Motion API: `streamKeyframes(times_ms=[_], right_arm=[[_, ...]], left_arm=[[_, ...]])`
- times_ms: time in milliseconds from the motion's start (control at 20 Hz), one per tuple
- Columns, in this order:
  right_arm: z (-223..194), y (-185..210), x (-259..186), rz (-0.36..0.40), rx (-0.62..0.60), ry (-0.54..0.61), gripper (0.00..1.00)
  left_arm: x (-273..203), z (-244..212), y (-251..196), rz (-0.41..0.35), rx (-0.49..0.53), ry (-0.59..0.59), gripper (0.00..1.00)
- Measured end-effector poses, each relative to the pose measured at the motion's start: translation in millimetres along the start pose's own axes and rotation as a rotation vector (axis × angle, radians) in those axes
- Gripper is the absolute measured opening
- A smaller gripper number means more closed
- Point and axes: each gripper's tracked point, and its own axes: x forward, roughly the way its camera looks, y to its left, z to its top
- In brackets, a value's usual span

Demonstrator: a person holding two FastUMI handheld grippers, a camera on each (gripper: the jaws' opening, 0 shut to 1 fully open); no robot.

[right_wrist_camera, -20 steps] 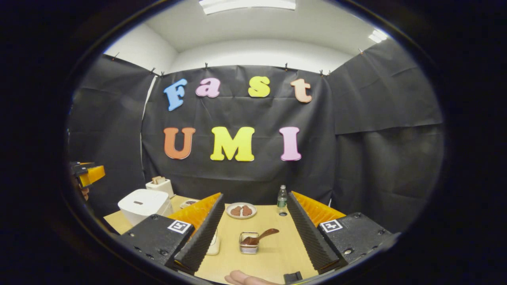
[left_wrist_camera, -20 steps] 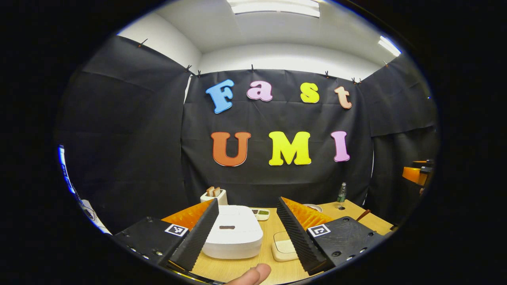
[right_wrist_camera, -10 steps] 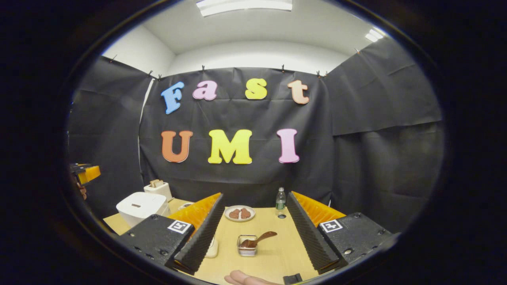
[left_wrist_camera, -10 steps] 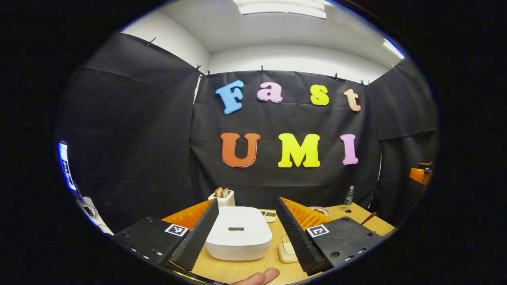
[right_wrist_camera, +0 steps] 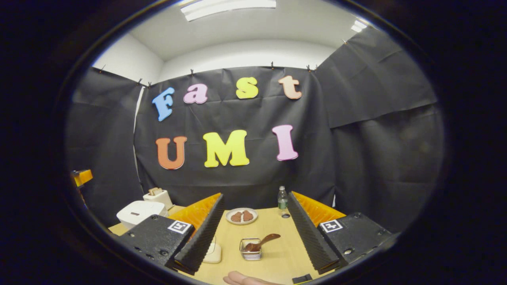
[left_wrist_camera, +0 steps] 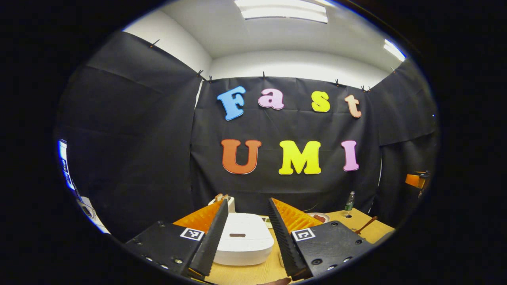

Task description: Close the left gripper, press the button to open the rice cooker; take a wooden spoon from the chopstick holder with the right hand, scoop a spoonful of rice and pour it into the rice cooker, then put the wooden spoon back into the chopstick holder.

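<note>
Framing the closed rice cooker (left_wrist_camera: 243, 243), left gripper (left_wrist_camera: 246, 206) and right gripper (right_wrist_camera: 255, 202) hold fingers apart.

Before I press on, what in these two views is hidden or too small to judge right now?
- Rice cooker: left gripper view, its sides and front are covered by the left gripper fingers; the button is too small to tell apart.
- Chopstick holder: right gripper view, too small to see what the wooden spoon rests in.
- Pale flat item: right gripper view, half hidden behind a right gripper finger.
</note>
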Motion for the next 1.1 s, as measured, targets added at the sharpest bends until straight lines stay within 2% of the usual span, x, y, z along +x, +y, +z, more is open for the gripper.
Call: streamKeyframes(times_ms=[100, 150, 200, 250, 450, 550, 950, 1100], right_arm=[[-7, -1, 5, 0.014, 0.02, 0.016, 1.0], [-8, -2, 8, 0.018, 0.028, 0.015, 1.0], [-9, -4, 12, 0.018, 0.031, 0.014, 0.99], [-12, -6, 15, 0.017, 0.031, 0.017, 0.99], [-26, -15, 25, 0.009, 0.045, 0.031, 1.0], [-35, -15, 26, 0.023, 0.048, 0.043, 1.0], [-61, -30, 41, -0.005, 0.013, 0.066, 1.0], [-67, -35, 45, -0.01, -0.015, 0.063, 0.99]], left_arm=[[8, -1, -3, -0.016, 0.023, -0.019, 0.66], [12, -9, -5, -0.026, 0.026, -0.002, 0.7], [15, -19, -6, -0.034, 0.028, 0.029, 0.43], [20, -29, -4, -0.033, 0.029, 0.059, 0.39], [40, -61, -2, -0.043, 0.044, 0.148, 0.39], [54, -81, 4, -0.038, 0.042, 0.205, 0.0], [103, -165, 35, 0.034, 0.047, 0.452, 0.0], [121, -190, 40, 0.053, 0.016, 0.519, 0.0]])
